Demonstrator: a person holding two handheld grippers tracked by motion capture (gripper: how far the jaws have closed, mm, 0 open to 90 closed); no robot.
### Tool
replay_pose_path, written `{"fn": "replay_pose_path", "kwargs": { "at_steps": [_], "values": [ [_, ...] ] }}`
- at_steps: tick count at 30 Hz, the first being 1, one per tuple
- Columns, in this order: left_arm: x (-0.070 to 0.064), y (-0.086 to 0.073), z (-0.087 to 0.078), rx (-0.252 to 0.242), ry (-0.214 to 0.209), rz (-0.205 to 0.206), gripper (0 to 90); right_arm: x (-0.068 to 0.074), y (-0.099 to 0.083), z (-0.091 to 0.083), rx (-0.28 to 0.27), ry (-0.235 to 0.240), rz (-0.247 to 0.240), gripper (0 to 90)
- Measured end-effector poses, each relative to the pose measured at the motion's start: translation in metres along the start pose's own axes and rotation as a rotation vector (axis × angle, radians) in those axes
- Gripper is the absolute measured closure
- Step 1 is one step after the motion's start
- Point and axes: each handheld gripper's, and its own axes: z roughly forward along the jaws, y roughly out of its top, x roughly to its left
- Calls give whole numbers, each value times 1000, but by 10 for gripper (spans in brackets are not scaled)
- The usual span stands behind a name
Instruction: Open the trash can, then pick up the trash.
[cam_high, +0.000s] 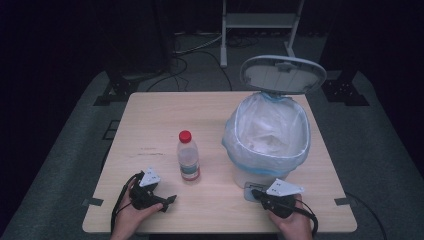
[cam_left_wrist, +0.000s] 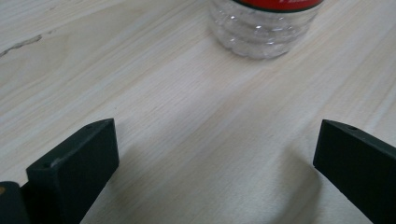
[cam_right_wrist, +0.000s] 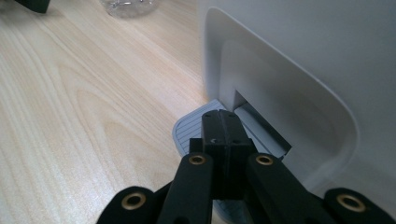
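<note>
One bottle (cam_high: 188, 156) and one bin (cam_high: 267, 145) are standing on the wooden counter (cam_high: 150, 120) in a dark room. The left claw (cam_high: 170, 201) is gaping wide near the bottle; the right claw (cam_high: 255, 192), pressed together, is pushing on the bin's pedal (cam_right_wrist: 191, 128), lid (cam_high: 282, 74) standing up.

Matt wood-grain table (cam_high: 210, 115); clear glossy plastic bottle (cam_high: 188, 159), ribbed.

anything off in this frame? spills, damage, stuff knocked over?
Nothing spilled or toppled. The water bottle stands upright and capped; the pedal bin is upright, lid open, the right gripper with shut jaws on its pedal. Only blemish: a faint scuff on the table.
</note>
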Motion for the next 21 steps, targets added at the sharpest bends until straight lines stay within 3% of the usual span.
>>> {"fn": "replay_pose_path", "kwargs": {
  "at_steps": [6,21],
  "values": [
    [-4,8,-6,-65,-35,17,0,0,0,1,0,-1,2,900],
    [-5,26,-6,-109,-71,51,0,0,0,0,1,0,7,900]
  ]
}}
